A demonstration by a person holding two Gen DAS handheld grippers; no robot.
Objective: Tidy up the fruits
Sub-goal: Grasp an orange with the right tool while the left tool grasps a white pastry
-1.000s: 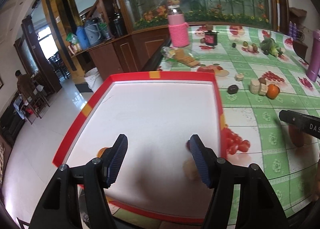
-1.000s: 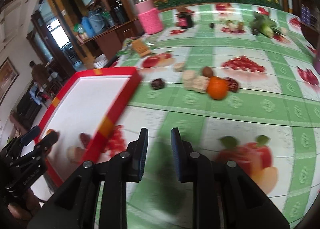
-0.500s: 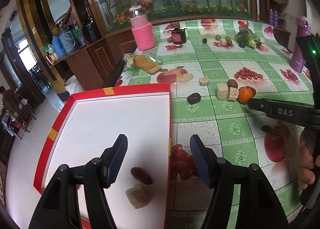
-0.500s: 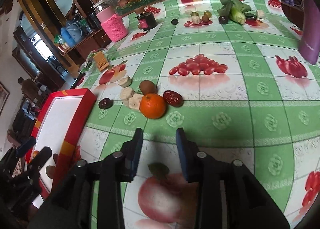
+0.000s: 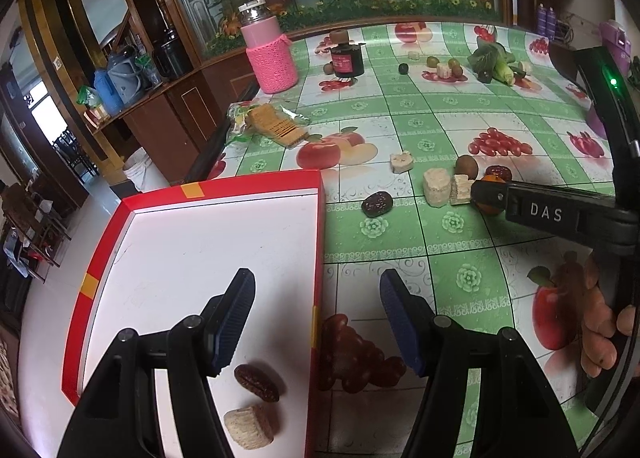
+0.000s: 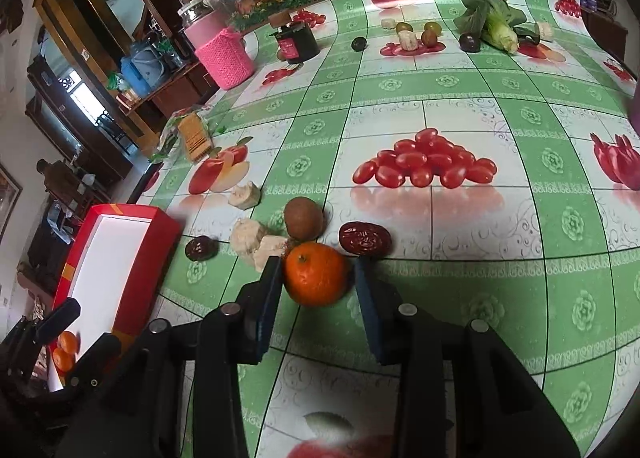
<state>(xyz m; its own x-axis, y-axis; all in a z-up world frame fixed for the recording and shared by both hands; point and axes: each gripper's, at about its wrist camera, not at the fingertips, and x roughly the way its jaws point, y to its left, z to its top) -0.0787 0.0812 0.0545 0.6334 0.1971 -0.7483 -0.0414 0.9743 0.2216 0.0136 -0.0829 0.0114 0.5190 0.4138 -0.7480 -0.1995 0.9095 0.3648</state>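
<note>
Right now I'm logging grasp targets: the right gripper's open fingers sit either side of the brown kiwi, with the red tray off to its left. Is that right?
Not quite. The right gripper is open, but its fingers flank the orange, not the kiwi, which lies just beyond it. The right wrist view shows this. The red tray is indeed off to its left.

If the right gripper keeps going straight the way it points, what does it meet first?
The orange: it already sits between the open fingers of the right gripper, on the table. Just beyond it lie a brown kiwi and a red date, probably next in line, though depth is hard to judge.
</note>
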